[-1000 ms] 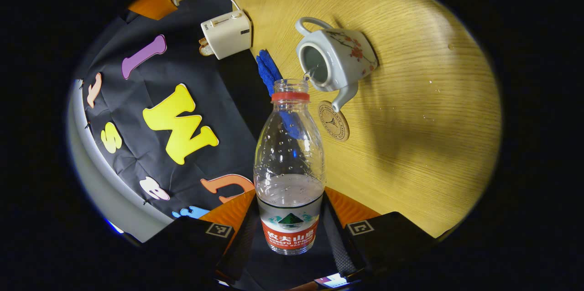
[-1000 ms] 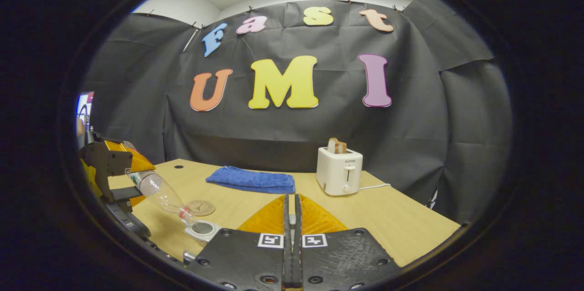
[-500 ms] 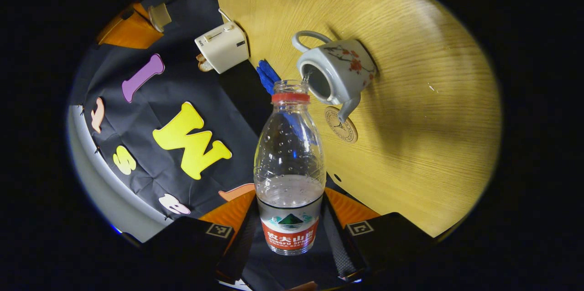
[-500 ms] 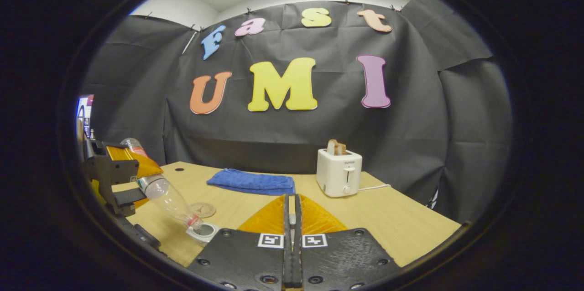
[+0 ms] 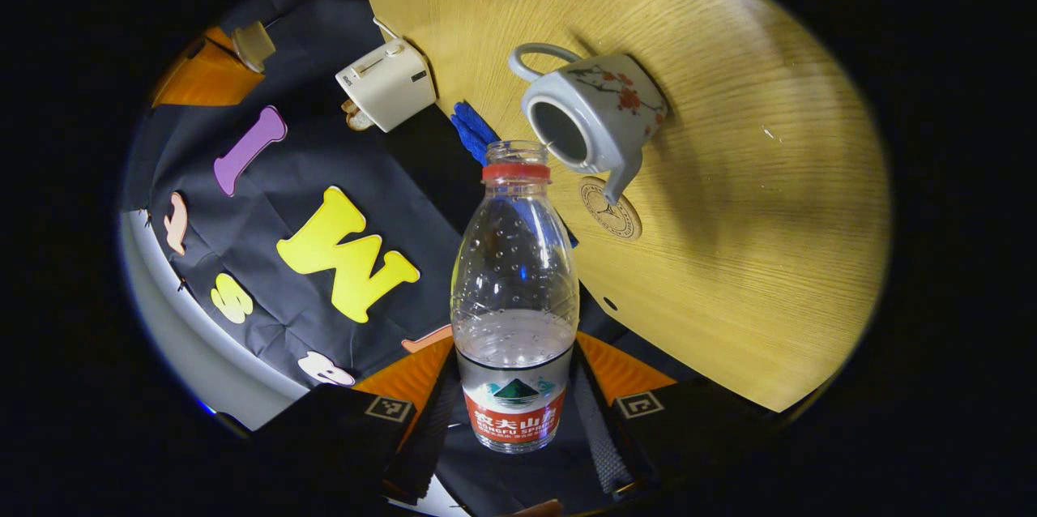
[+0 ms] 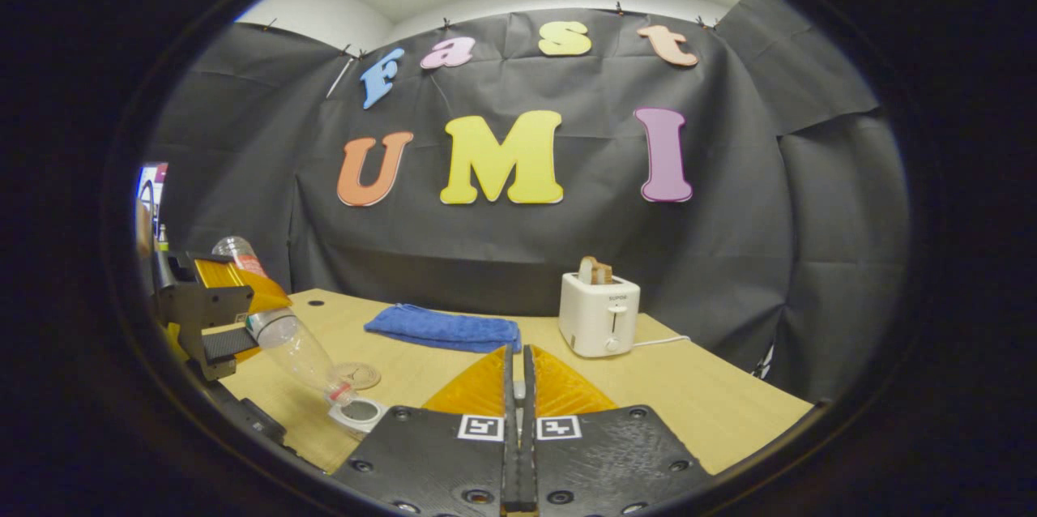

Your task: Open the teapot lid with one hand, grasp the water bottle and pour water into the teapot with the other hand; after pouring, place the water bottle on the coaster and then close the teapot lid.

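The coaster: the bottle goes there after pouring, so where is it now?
In the left gripper view the coaster lies flat on the table, just under the teapot's spout, beside the bottle mouth.

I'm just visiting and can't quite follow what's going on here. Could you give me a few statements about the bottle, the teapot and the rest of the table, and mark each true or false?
1. The left gripper holds the bottle, tilted mouth-down toward the teapot. True.
2. The teapot's lid is on. False: its opening is uncovered.
3. The bottle stands on the coaster. False: it is held in the air; the coaster is bare, beside the teapot's spout.
4. A blue cloth lies folded on the table, left of the toaster in the right gripper view. True.
5. The toaster's slot is empty. False: toast sticks out of its top.
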